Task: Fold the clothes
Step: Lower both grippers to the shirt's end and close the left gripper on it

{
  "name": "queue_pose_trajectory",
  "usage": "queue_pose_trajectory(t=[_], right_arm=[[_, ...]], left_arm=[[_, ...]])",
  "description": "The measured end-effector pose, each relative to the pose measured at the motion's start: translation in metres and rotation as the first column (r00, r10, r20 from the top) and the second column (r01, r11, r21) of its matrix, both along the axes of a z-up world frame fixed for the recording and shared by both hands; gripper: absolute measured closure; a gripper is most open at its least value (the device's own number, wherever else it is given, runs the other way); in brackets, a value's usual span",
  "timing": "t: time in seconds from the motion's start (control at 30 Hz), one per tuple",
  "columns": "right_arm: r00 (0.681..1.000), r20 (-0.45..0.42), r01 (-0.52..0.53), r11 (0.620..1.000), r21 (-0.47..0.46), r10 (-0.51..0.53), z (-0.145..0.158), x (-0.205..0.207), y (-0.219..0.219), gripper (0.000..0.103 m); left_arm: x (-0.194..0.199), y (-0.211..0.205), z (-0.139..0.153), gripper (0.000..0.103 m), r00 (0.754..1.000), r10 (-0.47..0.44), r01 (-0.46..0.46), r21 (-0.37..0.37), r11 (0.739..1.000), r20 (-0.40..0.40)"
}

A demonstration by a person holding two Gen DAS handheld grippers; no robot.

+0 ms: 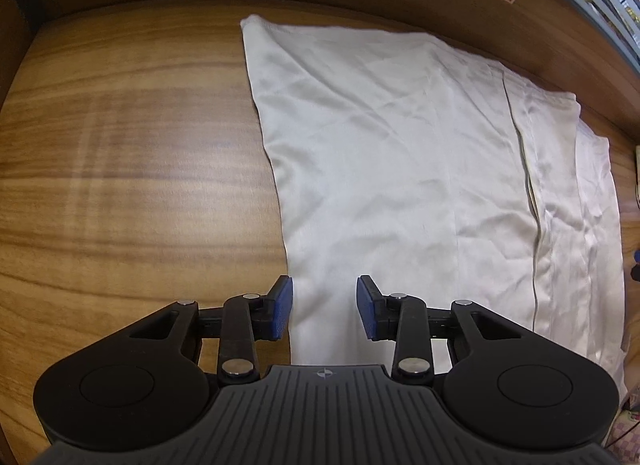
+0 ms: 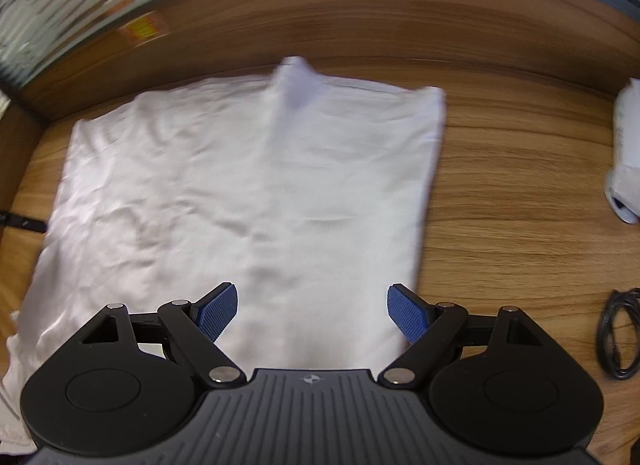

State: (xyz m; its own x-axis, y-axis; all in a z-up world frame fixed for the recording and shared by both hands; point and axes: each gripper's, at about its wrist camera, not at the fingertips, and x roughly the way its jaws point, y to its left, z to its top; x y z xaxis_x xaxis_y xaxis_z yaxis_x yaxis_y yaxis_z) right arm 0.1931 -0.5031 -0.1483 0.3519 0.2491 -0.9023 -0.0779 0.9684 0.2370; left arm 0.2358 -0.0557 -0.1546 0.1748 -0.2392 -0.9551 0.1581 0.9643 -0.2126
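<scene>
Left hand-held gripper (image 1: 324, 307): jaws parted narrowly, empty, poised over the near left edge of the white garment (image 1: 400, 153), which lies flat on the wooden tabletop (image 1: 132, 169) and spreads ahead and rightward. Right hand-held gripper (image 2: 312, 315): jaws spread wide, empty, above the garment's near right portion, cloth stretching ahead and leftward. Farther right, a coiled black cable (image 2: 618, 335) on bare wood.
</scene>
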Motion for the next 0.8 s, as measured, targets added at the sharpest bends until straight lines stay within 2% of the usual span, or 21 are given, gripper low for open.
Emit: queue_pose_trajectory(t=[0.17,0.33,0.43,0.57,0.8], right_arm=[[1.000,-0.011,-0.012,1.000,-0.007,0.012,0.002,-0.004,0.009,0.015],[0.999,-0.026,-0.019,1.000,-0.013,0.019,0.003,-0.007,0.015,0.015],[0.998,-0.058,0.034,0.999,-0.001,-0.034,-0.005,-0.004,0.001,0.017],[0.991,-0.089,0.100,0.995,0.023,-0.098,-0.011,-0.002,-0.016,0.020],[0.987,-0.113,0.117,0.993,0.023,-0.114,-0.018,-0.001,-0.026,0.021]], left_arm=[[-0.004,0.008,-0.005,0.065,1.000,0.008,-0.007,0.030,1.000,-0.014],[-0.004,0.013,-0.008,0.065,0.999,0.019,-0.018,0.006,1.000,-0.027],[-0.005,0.012,-0.010,0.070,0.999,0.019,-0.019,-0.007,1.000,-0.032],[-0.005,0.009,-0.013,0.070,0.999,0.027,-0.027,-0.015,1.000,-0.040],[-0.001,0.004,-0.015,0.071,0.999,0.027,-0.027,-0.010,1.000,-0.029]])
